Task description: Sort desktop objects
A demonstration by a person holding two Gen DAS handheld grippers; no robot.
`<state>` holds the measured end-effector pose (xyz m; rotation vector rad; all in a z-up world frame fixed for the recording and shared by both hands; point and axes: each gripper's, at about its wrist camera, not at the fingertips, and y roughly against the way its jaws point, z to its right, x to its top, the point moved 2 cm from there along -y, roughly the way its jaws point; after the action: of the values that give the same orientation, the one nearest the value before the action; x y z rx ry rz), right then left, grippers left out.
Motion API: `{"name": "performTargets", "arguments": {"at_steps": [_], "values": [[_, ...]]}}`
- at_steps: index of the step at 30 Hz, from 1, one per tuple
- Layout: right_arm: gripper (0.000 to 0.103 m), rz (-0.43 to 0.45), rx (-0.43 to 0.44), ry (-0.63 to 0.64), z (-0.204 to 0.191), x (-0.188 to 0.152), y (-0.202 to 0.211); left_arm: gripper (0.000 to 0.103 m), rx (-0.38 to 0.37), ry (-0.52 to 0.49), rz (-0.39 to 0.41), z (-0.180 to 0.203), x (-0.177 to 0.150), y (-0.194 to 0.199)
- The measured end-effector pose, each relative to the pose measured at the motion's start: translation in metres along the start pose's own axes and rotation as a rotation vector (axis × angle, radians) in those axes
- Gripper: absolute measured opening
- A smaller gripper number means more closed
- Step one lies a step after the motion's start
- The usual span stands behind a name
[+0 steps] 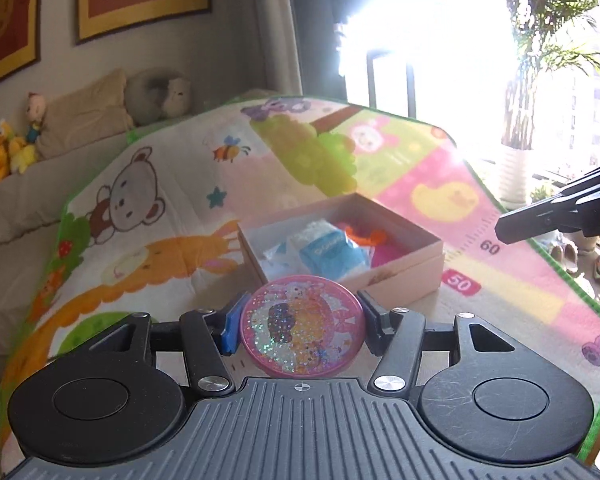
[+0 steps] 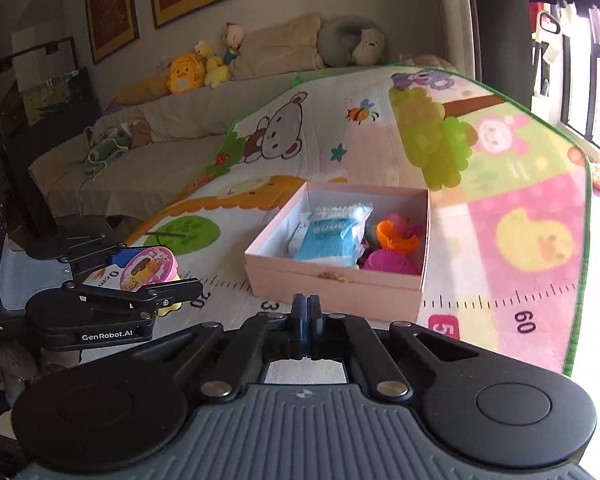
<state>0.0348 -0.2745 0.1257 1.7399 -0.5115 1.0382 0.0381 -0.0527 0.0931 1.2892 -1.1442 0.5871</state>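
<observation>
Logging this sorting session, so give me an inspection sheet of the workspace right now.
Surface: cartoon play mat, ruler markings along it.
Job's things: open pink box holds a blue packet and orange and pink toys; round pink glitter tin.
Clutter: nothing seen.
Tongs: left tongs shut on the tin; right tongs shut, empty.
Cables: nothing seen.
Surroundings: sofa with plush toys, framed pictures, bright window.

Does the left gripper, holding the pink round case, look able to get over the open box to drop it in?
Probably yes. The left gripper grips the pink round case; the pink box sits open just ahead, nothing between. The right gripper is shut, off to one side.
</observation>
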Motion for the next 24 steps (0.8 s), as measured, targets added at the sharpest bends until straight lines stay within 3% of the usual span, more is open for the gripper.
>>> {"name": "performTargets", "arguments": {"at_steps": [2, 5, 9, 14, 15, 18, 19, 24], "values": [[0.001, -0.004, 0.008, 0.006, 0.003, 0.008, 0.001, 0.061, 0.017, 0.0, 0.011, 0.0, 0.007, -0.003], [0.003, -0.079, 0.028, 0.046, -0.001, -0.011, -0.001, 0.061, 0.01, 0.015, -0.03, 0.001, -0.006, -0.008], [0.041, -0.2, 0.036, 0.042, 0.0, -0.058, 0.0, 0.061, -0.029, 0.074, -0.155, 0.003, -0.045, -0.017], [0.041, -0.337, 0.021, 0.038, -0.005, -0.108, -0.009, 0.062, -0.052, 0.091, -0.231, 0.009, -0.076, -0.018], [0.039, -0.351, 0.012, 0.042, -0.006, -0.112, -0.013, 0.068, -0.058, 0.092, -0.235, 0.008, -0.08, -0.015], [0.023, -0.359, -0.013, 0.075, -0.01, -0.116, -0.021, 0.08, -0.055, 0.073, -0.231, 0.007, -0.084, -0.005], [0.012, -0.359, -0.01, 0.097, -0.013, -0.115, -0.022, 0.081, -0.055, 0.064, -0.231, 0.007, -0.085, -0.003], [0.011, -0.345, 0.007, 0.144, -0.025, -0.112, -0.027, 0.087, -0.068, 0.036, -0.254, 0.014, -0.09, 0.005]]}}
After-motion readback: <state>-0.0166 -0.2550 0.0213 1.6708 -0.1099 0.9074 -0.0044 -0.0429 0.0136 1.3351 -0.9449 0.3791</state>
